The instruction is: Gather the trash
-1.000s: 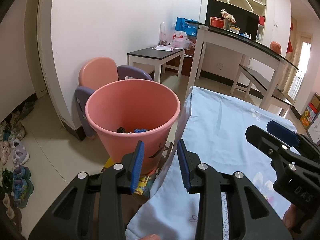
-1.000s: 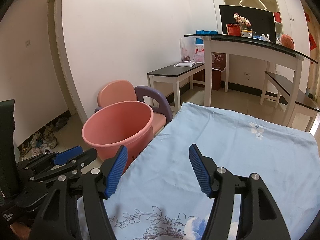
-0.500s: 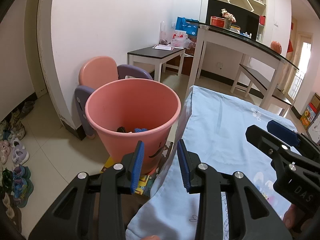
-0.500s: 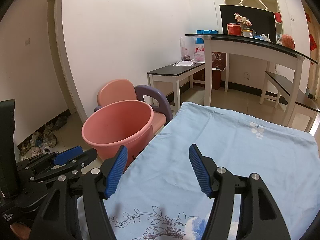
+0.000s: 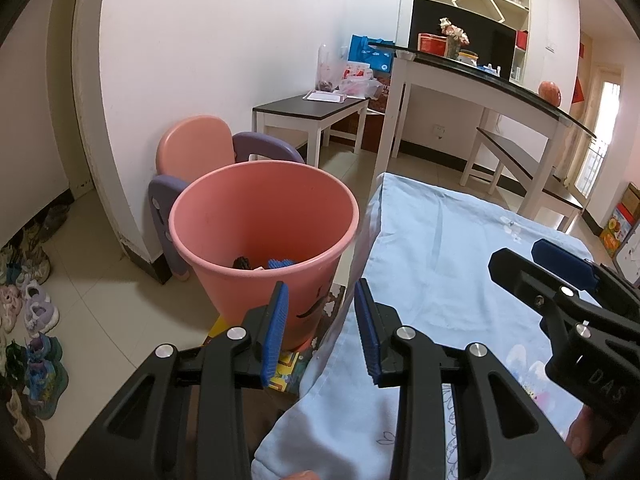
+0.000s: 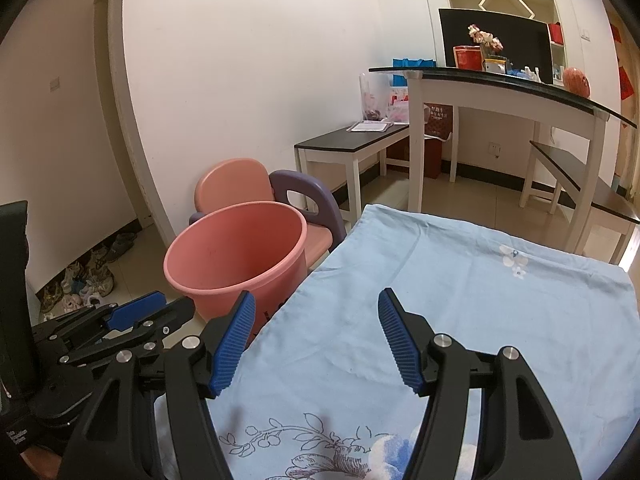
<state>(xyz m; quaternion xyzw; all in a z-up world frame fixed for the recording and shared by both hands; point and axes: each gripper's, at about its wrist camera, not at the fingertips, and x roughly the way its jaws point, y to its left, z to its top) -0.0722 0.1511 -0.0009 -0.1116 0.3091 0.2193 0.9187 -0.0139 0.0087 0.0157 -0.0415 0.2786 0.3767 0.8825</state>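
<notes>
1. Left gripper [image 5: 322,328]: black two-finger claw with blue ribbed pads, jaws parted by a narrow gap, nothing between them. It hovers past the left edge of the table, aimed at the bin's lower wall.
2. Round salmon-pink plastic waste bin [image 5: 264,216]: stands upright on the tiled floor just beside the table's left edge, mouth up, long axis vertical, tapering toward the base. A pink and purple plastic child's chair [image 5: 200,148] sits behind it.
3. Trash in the bin's bottom [image 5: 264,265]: a small dark lump and a blue ribbed piece, with a pale scrap between. Too small to tell material or which way each points. Judged light; would pinch across a narrow side.
4. Light blue floral cloth covering the table [image 6: 460,300]: no loose trash visible on it in either view. Judgement: collection looks finished or close to it.
5. Right gripper [image 6: 316,340]: same claw type, jaws spread wide, empty, hovering over the cloth's near part.
6. The bin itself: stiff, smooth and light by the look of it; its rolled rim [image 6: 236,286] offers the surest hold.
</notes>
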